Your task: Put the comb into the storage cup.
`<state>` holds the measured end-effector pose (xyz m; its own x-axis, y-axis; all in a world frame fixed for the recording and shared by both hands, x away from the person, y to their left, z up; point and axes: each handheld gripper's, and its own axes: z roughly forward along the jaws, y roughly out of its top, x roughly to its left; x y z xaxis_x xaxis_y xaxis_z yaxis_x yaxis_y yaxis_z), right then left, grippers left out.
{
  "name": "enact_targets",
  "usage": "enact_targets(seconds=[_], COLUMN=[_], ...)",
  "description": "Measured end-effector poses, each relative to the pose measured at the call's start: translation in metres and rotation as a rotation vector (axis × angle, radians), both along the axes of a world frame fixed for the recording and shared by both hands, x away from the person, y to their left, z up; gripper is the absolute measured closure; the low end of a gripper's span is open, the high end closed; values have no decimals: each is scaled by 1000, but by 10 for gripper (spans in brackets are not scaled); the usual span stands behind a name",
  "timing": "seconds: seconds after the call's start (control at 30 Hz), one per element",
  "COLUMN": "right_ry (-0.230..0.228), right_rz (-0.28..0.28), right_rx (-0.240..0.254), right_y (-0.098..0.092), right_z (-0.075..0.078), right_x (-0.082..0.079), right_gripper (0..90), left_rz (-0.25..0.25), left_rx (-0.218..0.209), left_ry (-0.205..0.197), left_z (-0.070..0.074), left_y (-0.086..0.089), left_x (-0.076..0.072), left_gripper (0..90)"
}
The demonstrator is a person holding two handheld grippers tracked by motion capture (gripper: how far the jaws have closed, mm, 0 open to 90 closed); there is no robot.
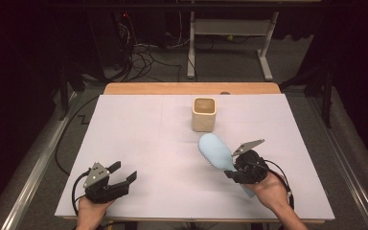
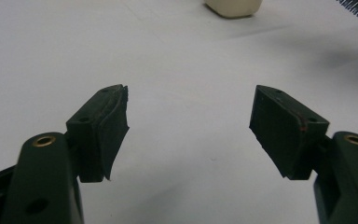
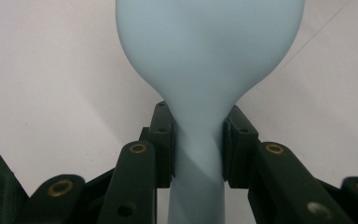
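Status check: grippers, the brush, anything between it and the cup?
Right gripper clamped on light blue hairbrush at the handle neck. Left gripper open, nothing between its jaws. Beige cup upright beyond the brush head, nothing between them.

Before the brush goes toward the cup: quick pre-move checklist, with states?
1. Right gripper clamped on light blue hairbrush at the neck: ok.
2. Brush head off the white table cover: cannot tell.
3. Beige square cup upright, mouth open: ok.
4. Stretch between brush and cup free of things: ok.
5. Left gripper open, holding nothing, well away from the brush: ok.
6. Cup's inside free: cannot tell.
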<state>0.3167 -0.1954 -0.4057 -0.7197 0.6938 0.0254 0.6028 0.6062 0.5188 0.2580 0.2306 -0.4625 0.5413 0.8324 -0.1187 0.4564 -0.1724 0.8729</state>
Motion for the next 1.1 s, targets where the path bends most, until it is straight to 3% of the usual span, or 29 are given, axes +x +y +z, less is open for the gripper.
enact_targets(seconds=[0.7, 1.1], right_ry=[-33, -48], right_rz=[31, 41], right_rx=[58, 80], right_y=[11, 12], right_z=[0, -1], right_x=[-5, -9], right_gripper=[709, 709], left_rz=[-92, -141], left_rx=[-27, -19], left_ry=[-15, -2], left_z=[13, 18], left_y=[-28, -44], left_x=[11, 16], left_gripper=[291, 293])
